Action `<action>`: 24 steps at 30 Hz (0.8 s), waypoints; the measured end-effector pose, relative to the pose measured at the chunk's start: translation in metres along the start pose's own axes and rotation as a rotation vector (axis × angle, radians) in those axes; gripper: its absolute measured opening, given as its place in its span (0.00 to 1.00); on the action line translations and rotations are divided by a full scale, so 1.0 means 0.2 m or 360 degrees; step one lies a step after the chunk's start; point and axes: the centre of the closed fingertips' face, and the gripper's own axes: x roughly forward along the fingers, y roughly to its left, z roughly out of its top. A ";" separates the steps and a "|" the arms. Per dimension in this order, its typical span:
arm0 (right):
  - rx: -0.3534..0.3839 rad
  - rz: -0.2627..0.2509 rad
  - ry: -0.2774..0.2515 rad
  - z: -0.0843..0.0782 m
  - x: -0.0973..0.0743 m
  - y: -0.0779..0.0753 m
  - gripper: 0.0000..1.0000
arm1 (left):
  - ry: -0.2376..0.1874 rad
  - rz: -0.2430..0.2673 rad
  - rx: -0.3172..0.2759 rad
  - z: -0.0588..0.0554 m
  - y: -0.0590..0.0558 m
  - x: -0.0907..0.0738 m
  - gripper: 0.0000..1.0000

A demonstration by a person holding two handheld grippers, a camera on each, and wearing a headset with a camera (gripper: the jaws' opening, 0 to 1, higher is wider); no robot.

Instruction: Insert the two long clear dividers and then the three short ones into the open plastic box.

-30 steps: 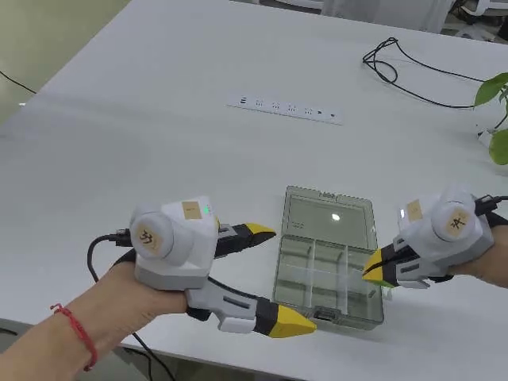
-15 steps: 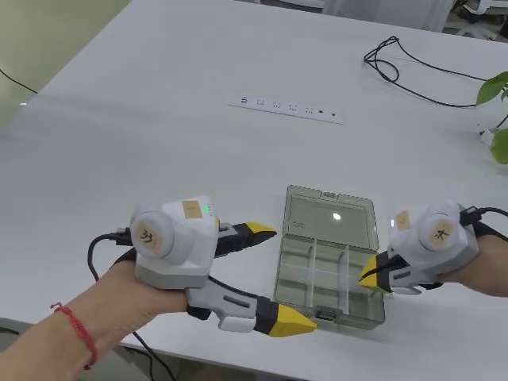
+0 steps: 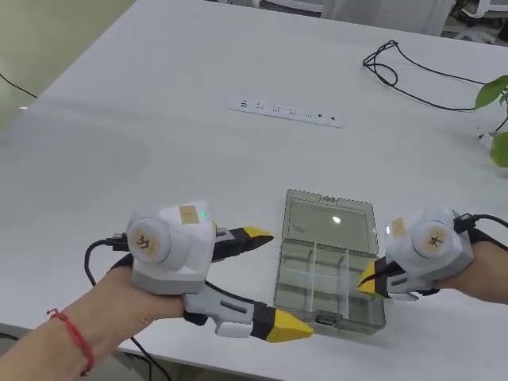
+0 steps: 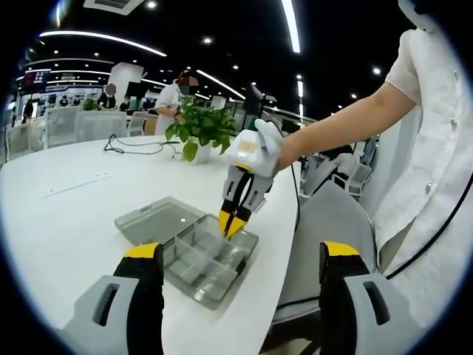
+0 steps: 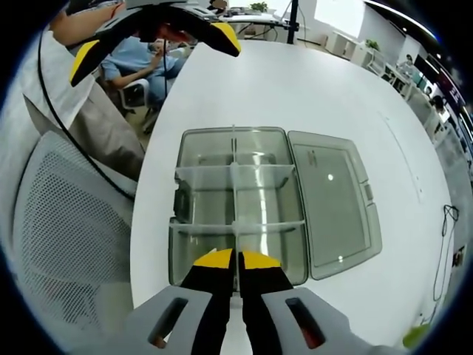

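1. The left gripper [image 3: 274, 280] is being held at the near left of the white table [image 3: 159, 119]. Its jaws are spread wide and nothing is being held between them.
2. The right gripper [image 3: 367, 279] is being held at the right side of the plastic box [image 3: 329, 226]. Its jaws are pressed together to a thin slit.
3. In the head view the right gripper's tips are being partly covered by its own white body. In the right gripper view the slit is lined up with a thin clear upright edge over the nearest row of compartments. Whether that edge is being pinched cannot be told.
4. The box is lying open between the two grippers, close to the table's near edge. Its lid is folded back flat on the far side.
5. Clear dividers [image 5: 233, 171] are standing in the tray. In the right gripper view two full walls and shorter pieces along the middle line are being shown plainly. In the head view they are being washed out by glare and are hard to count.
6. Farther off, a power strip [image 3: 287, 111] is lying flat, well apart from the box.
7. At the far right, a black cable [image 3: 397, 63] is looped on the table. The plant [image 3: 496, 119] is being cut off by the picture's edge, while the left gripper view is showing it more fully.
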 end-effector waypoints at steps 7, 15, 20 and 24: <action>0.0046 -0.0040 -0.0053 0.01 -0.06 0.00 0.12 | 0.0003 0.0008 -0.0003 0.00 0.01 -0.01 0.89; 0.0135 -0.0120 -0.0154 0.01 -0.17 -0.01 0.17 | 0.0013 0.0013 -0.0003 -0.01 0.02 -0.02 0.91; 0.0195 -0.0174 -0.0215 0.00 -0.25 -0.01 0.20 | 0.0015 0.0024 -0.0003 -0.01 0.03 -0.02 0.94; 0.0250 -0.0222 -0.0266 -0.01 -0.30 0.00 0.23 | 0.0016 0.0033 0.0002 -0.01 0.04 -0.03 0.97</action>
